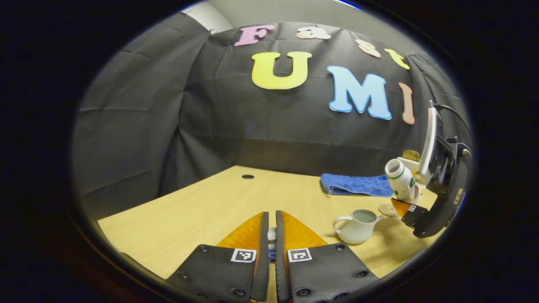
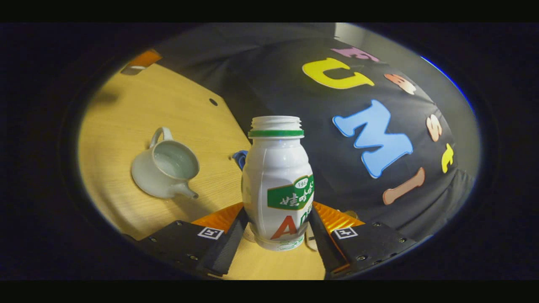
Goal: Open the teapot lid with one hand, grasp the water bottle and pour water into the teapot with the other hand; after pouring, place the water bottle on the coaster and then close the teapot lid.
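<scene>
My left gripper [image 1: 271, 235]: fingers nearly together, clamped on the small white lid [image 1: 272, 234], above the table [image 1: 202, 210] | my right gripper [image 2: 278, 229]: fingers clamped on the bottle [image 2: 278, 185], tilted, uncapped, above and right of the pot [image 1: 358, 226] | pot: open, on table | coaster [image 1: 388, 210]: just beside pot | blue cloth [image 1: 358, 185]: behind.

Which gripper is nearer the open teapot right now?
Right. The right gripper, holding the tilted water bottle, hangs just beside the teapot. The left gripper, pinching the small lid, sits farther back.
</scene>
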Tool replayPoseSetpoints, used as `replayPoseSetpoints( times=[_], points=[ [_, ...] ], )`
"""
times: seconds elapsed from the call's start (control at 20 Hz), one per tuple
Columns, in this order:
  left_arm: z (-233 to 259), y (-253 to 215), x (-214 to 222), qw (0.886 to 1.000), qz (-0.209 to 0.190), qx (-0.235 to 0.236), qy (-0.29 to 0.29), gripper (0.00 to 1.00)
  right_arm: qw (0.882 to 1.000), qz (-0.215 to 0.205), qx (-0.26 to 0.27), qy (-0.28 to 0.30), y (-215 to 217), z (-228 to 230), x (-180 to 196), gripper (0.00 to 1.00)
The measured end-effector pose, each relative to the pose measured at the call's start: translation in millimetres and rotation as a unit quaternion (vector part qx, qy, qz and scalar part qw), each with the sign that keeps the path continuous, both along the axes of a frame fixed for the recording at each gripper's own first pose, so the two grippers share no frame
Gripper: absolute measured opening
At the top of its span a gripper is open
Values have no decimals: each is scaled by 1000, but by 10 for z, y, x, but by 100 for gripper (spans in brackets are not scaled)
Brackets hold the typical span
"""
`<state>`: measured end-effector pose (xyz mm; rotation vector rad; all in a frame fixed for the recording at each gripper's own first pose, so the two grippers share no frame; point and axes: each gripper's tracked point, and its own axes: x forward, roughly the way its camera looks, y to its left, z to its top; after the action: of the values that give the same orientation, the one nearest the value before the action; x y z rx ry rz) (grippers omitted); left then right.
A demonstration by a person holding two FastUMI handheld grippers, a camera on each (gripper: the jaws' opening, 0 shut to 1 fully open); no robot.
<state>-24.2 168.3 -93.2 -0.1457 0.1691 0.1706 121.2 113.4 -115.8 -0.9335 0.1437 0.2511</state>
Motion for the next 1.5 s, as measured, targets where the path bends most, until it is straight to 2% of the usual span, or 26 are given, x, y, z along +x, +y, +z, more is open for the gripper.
replayPoseSetpoints(
  times=[0.1,0.3,0.4,0.55,0.6,0.7,0.8,0.85,1.05,1.1,1.2,1.25,1.4,1.45,1.5],
  points=[
    [71,-113,14,1000,-9,3,-6,14,998,-13,64,24,-14,-10,-35,80],
    [178,-386,28,999,-34,8,-17,17,985,-35,164,51,-170,17,-262,80],
    [230,-562,40,998,-49,12,-22,13,975,-44,205,67,-240,8,-365,80],
    [302,-837,56,997,-73,15,-29,13,960,-55,261,84,-339,21,-547,80],
    [317,-932,51,996,-82,15,-31,10,956,-58,276,87,-359,22,-554,80],
    [330,-1079,56,995,-96,14,-33,13,950,-63,295,80,-461,88,-589,80],
    [349,-1176,46,994,-106,15,-35,10,944,-70,313,75,-535,126,-588,80],
    [347,-1213,42,993,-110,14,-36,13,941,-72,323,75,-550,133,-576,80],
    [369,-1269,53,992,-118,8,-39,13,931,-80,348,77,-642,34,-532,80],
    [379,-1272,48,992,-118,7,-40,17,929,-84,352,78,-675,9,-518,80],
    [380,-1280,58,992,-121,5,-41,17,925,-89,361,75,-729,-14,-491,80],
    [382,-1274,63,992,-121,6,-43,13,924,-90,364,73,-757,-17,-484,80],
    [441,-1304,157,991,-126,7,-52,13,925,-92,363,68,-808,-36,-462,80],
    [446,-1324,212,990,-130,3,-53,17,926,-92,361,67,-818,-42,-466,80],
    [447,-1358,281,989,-136,-2,-53,13,927,-91,359,65,-824,-42,-468,80]
  ],
)
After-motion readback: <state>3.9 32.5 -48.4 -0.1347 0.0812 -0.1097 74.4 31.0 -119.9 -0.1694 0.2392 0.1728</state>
